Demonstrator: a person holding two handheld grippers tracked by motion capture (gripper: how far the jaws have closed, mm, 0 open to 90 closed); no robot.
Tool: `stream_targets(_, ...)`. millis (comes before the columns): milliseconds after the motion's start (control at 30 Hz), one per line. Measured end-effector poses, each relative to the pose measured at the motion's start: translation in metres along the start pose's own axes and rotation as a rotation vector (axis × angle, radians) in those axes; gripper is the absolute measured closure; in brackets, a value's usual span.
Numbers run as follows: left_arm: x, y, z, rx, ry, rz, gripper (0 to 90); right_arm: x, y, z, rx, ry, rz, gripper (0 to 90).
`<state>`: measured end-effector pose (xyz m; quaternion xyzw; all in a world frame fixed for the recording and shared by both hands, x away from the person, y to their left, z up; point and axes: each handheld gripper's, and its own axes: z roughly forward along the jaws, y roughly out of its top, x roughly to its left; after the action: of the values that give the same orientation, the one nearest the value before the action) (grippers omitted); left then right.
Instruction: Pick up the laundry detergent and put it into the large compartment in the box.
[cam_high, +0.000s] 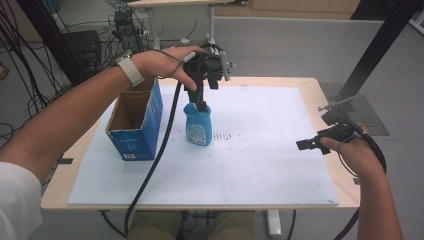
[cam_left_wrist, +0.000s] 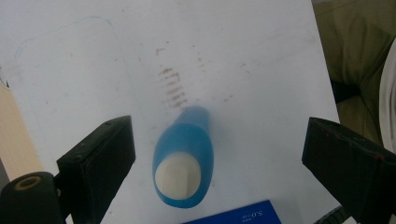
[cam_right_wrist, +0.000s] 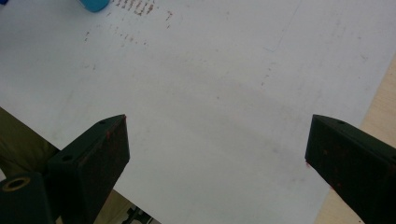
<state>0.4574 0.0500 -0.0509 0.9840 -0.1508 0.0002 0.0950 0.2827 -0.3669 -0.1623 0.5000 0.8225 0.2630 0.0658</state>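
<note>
The right gripper (cam_high: 306, 145) sits near the right edge of the white mat (cam_high: 260, 170), its jaws spread wide with nothing but bare mat between them. Farther in, toward the mat's far left part, the blue bottle (cam_high: 198, 124) stands upright, well apart from the right gripper. The left gripper (cam_high: 201, 106) points down over its white cap (cam_left_wrist: 177, 175), jaws wide apart on either side, touching nothing. Just beside the bottle, at the mat's left edge, stands an open blue carton (cam_high: 135, 125).
</note>
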Motion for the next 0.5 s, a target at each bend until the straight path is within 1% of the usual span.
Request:
stream_targets(167,0.001,0.000,0.002,0.007,-0.002,0.025,8.2,0.000,-0.001,0.001,0.005,0.002,0.003,6.3)
stream_targets(300,0.005,-0.002,0.006,0.015,-0.009,0.038,8.3,0.001,-0.002,0.002,0.008,0.002,0.012,6.3)
stream_targets(400,0.010,-0.001,0.008,0.041,-0.015,0.039,8.3,0.002,-0.002,0.002,0.011,0.002,0.017,6.4)
stream_targets(500,0.013,-0.002,0.009,0.052,-0.021,0.051,8.4,0.004,-0.003,0.002,0.008,-0.001,0.022,6.4)
